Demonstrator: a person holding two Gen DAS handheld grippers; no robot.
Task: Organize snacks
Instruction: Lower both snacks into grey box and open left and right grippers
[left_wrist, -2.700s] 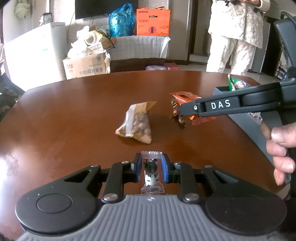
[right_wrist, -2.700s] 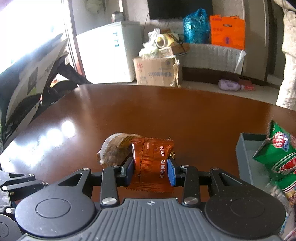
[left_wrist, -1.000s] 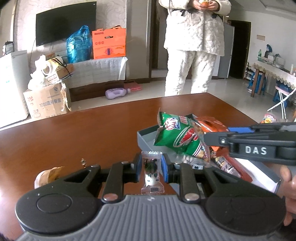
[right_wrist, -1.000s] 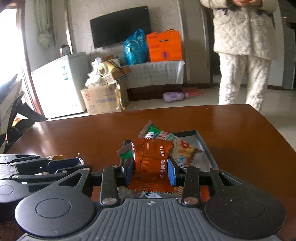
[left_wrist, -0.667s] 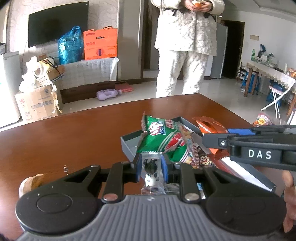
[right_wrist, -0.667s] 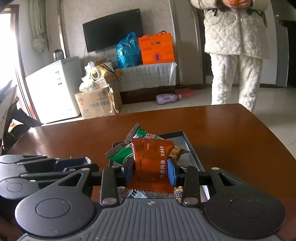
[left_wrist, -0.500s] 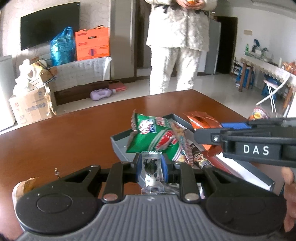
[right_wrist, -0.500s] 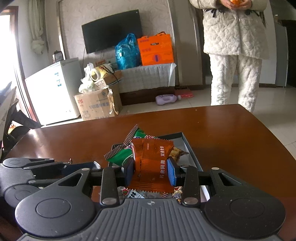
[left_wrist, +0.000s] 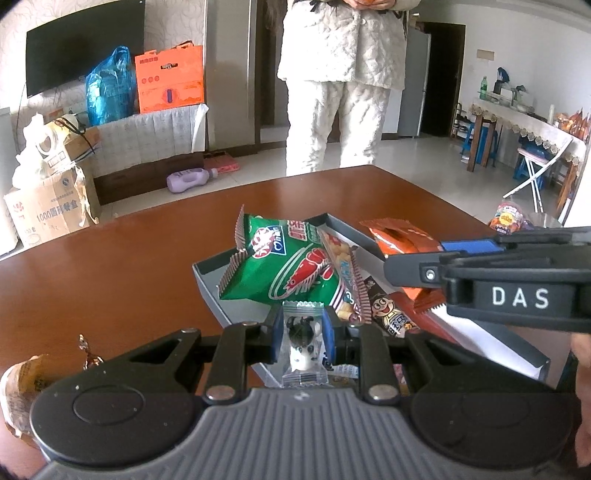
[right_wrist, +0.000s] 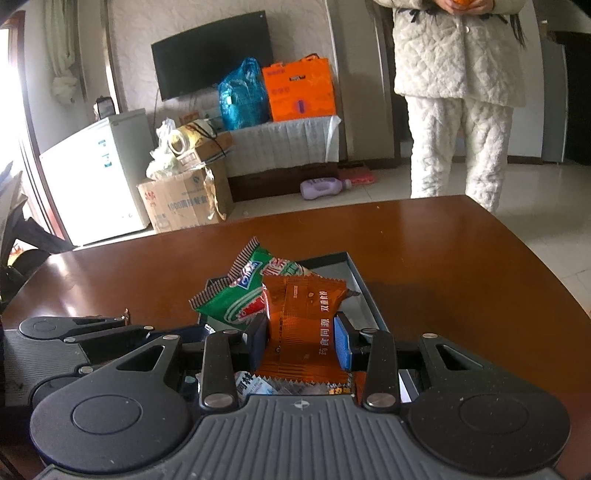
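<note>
While both hover over the grey tray (left_wrist: 212, 275), the left hand-held gripper (left_wrist: 303, 338) pinches a clear-wrapped candy (left_wrist: 303, 345). Right hand-held gripper (right_wrist: 301, 341) clamps an orange packet (right_wrist: 303, 321)

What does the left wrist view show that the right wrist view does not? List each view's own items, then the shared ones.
Left wrist view only: the clear panda candy clamped in the left gripper, and a tan snack bag lying on the table. Right wrist view only: a white fridge. Both: the grey tray, the green shrimp-chip bag, and the orange packet held by the right gripper.
</note>
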